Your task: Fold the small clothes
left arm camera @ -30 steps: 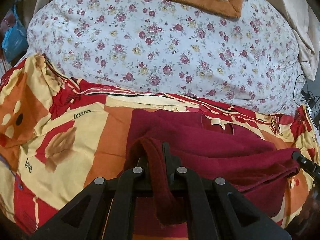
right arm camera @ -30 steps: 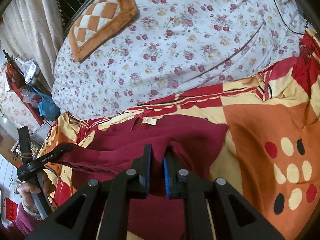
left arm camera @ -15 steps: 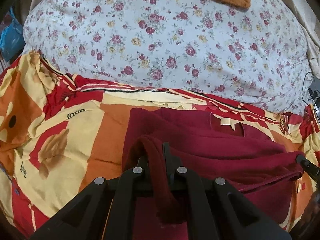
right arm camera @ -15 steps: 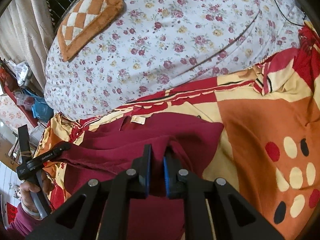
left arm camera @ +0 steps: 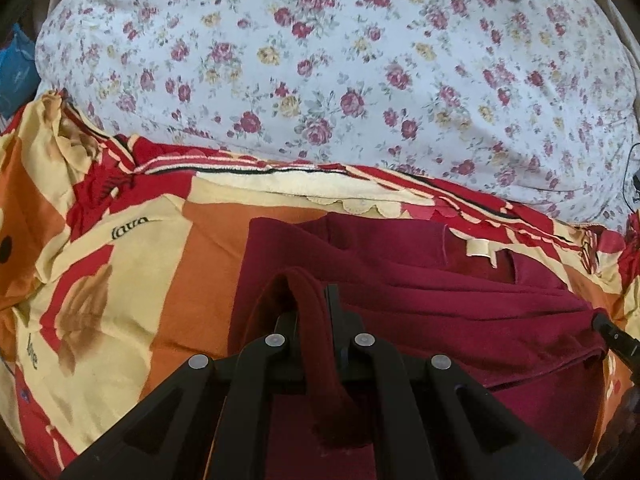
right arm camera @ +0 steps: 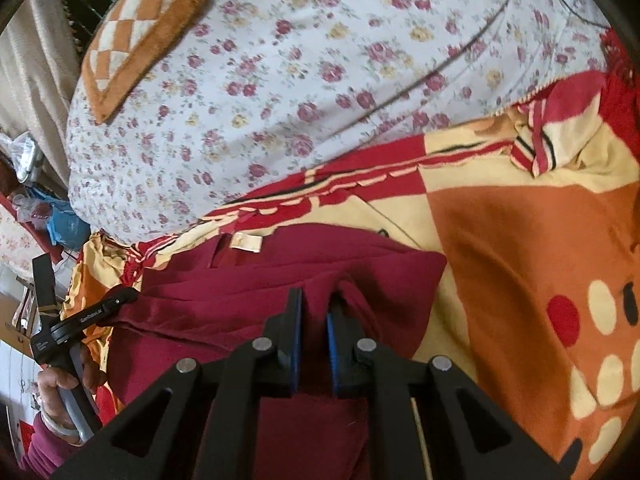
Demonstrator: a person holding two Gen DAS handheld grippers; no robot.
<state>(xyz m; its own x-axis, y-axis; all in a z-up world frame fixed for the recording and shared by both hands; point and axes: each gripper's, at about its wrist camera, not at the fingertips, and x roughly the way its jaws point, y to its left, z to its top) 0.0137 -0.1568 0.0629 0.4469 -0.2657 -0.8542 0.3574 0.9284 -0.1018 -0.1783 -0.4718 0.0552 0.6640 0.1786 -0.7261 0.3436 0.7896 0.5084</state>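
Observation:
A dark red garment lies on a bedsheet patterned in red, orange and cream, its cream neck label at the far side. My left gripper is shut on the garment's hem, which drapes back over the jaws. My right gripper is shut on the garment at its other lower corner, and the fabric between the two is lifted and folded toward the collar. The right gripper's tip shows at the right edge of the left wrist view. The left gripper and the hand holding it show at the left of the right wrist view.
A large floral quilt is heaped behind the garment. An orange checked cushion lies on top of it. The patterned bedsheet spreads to both sides. Blue bags and clutter sit beyond the bed's left edge.
Both grippers have moved forward toward the quilt, carrying the garment's lower edge closer to the collar. Both have stayed shut on the fabric.

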